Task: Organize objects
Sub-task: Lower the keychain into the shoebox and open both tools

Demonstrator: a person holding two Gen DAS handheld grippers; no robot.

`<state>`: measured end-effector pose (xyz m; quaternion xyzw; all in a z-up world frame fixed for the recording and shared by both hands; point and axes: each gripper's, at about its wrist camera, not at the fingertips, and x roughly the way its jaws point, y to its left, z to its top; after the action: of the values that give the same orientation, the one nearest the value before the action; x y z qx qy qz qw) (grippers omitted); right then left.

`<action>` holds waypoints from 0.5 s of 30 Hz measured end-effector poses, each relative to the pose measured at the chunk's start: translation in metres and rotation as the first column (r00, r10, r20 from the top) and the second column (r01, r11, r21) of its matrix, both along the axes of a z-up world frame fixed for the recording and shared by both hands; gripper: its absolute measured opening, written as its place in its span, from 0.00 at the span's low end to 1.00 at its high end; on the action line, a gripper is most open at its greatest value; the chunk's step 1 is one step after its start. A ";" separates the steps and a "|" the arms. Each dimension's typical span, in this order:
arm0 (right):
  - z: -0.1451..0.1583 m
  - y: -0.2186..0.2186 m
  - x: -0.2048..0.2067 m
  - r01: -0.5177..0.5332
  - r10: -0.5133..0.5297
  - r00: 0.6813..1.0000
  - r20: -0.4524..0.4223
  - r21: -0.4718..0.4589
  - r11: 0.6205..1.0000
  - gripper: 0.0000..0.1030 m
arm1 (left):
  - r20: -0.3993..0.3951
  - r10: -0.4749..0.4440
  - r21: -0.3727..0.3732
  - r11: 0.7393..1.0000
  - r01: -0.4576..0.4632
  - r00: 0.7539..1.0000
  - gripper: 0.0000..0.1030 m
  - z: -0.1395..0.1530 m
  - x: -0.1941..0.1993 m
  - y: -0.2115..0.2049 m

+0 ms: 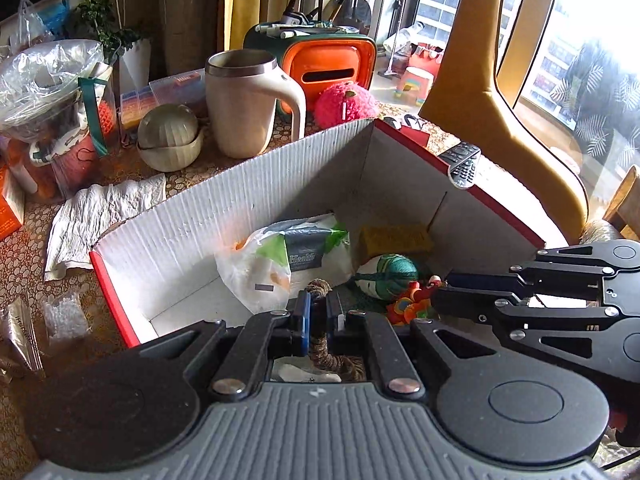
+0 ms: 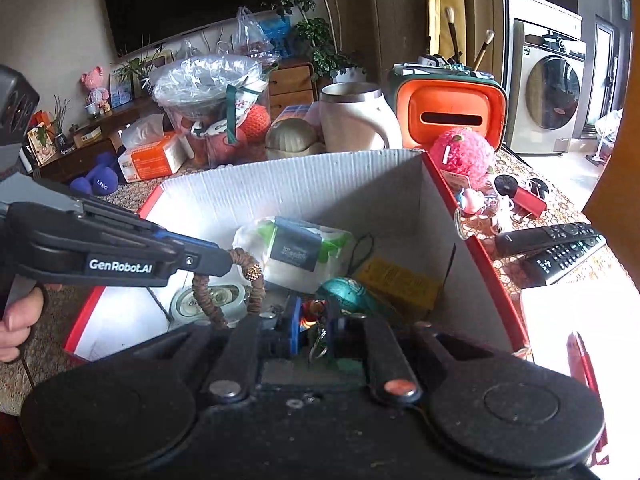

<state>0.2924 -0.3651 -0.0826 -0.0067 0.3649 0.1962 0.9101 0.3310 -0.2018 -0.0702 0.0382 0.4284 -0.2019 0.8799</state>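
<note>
A white corrugated box with red outer sides stands open in front of both grippers. My left gripper is shut on a brown scrunchie with a gold bead, which hangs over the box's near left part. My right gripper is shut on a small colourful keychain toy low over the box. Inside lie a tissue packet, a yellow carton, a teal wound ball and a round tin.
Behind the box stand a beige mug, an orange and green case, a pink plush ball and stacked bowls. Two remotes lie right of the box. A person's hand holds the left gripper's handle.
</note>
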 end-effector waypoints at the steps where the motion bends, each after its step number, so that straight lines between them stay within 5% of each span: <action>1: -0.002 0.001 0.001 -0.005 0.005 1.000 -0.004 -0.004 1.000 0.10 | -0.008 -0.001 0.011 1.000 0.001 1.000 0.07 -0.003 0.003 -0.001; 15: -0.009 0.004 0.007 0.016 -0.017 0.999 -0.039 -0.034 0.999 0.14 | -0.097 0.005 0.166 0.986 0.011 0.995 0.07 -0.033 0.014 -0.015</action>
<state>0.2993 -0.3610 -0.0918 -0.0151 0.3859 0.1827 0.9041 0.3450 -0.2165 -0.1034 0.1026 0.4858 -0.1683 0.8515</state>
